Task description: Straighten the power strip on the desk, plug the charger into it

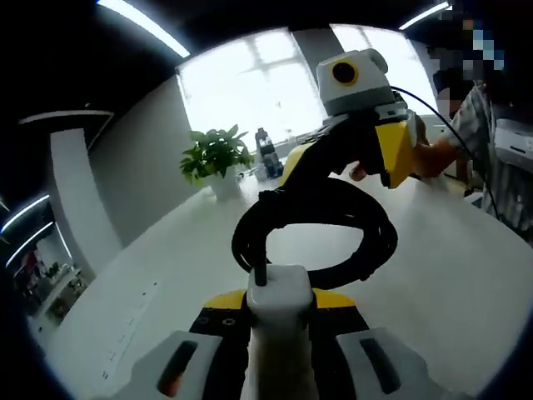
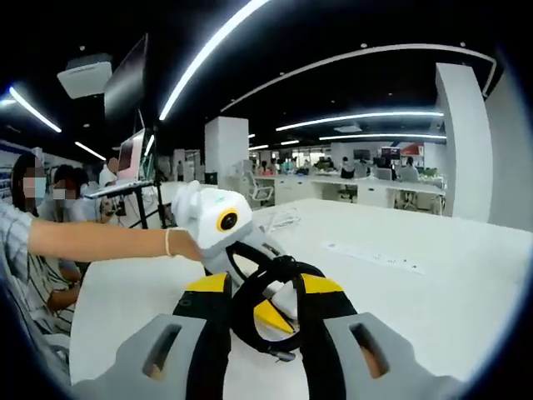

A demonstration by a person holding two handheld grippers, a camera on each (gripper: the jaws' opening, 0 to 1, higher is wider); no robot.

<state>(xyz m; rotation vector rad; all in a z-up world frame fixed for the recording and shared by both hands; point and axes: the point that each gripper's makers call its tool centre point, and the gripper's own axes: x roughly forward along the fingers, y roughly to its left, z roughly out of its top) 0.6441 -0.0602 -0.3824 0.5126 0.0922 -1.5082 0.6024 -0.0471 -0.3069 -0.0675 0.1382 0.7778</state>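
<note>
The left gripper point(image 1: 281, 321) is clenched on the white charger point(image 1: 280, 293), which sits upright between its 2 jaws. The charger's black cable point(image 1: 333, 218), wound into a loose coil, rises from the plug straight ahead of the jaws. The right gripper point(image 1: 366, 146) comes in from the upper right and meets the top of that coil, a hand point(image 1: 420, 154) behind it.

In the right gripper view, the right gripper point(image 2: 260, 312) has its 2 jaws closed around the black cable point(image 2: 268, 279), the loop passing between them. Just beyond the jaws, the left gripper point(image 2: 218, 225) is held by a hand point(image 2: 185, 244). The white desk point(image 2: 400, 292) spreads beneath both. A potted plant point(image 1: 215, 158) stands ahead and left of the left gripper. No writing is legible.
</note>
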